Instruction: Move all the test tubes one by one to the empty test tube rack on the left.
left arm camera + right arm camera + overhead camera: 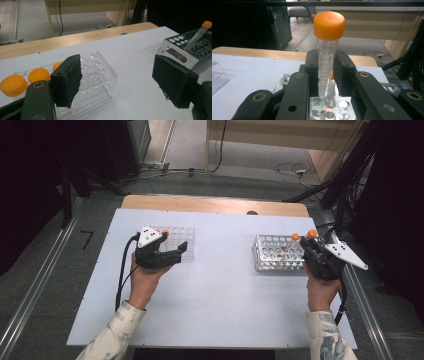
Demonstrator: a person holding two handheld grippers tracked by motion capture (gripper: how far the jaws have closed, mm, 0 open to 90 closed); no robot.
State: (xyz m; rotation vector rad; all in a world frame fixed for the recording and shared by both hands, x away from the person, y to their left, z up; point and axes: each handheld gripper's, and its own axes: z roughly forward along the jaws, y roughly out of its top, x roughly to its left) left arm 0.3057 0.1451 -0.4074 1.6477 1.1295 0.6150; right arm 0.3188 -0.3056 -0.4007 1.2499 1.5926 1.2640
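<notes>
Near the worktop's right edge, our right claw [325,75] clamps the light, slick tube [325,65] mid-barrel. We'd grip below its cap; the left claw [120,85] stands apart

The high view looks forward and down on the whole bench [215,310]. The left gripper view sits low, facing across the bench toward the metal rack [185,47] at upper right. The right gripper view looks closely over that same rack [329,110], at frame bottom.

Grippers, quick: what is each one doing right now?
Left gripper: open, holding nothing, beside the clear rack.
Right gripper: closed on an orange-capped tube above the metal rack.
</notes>
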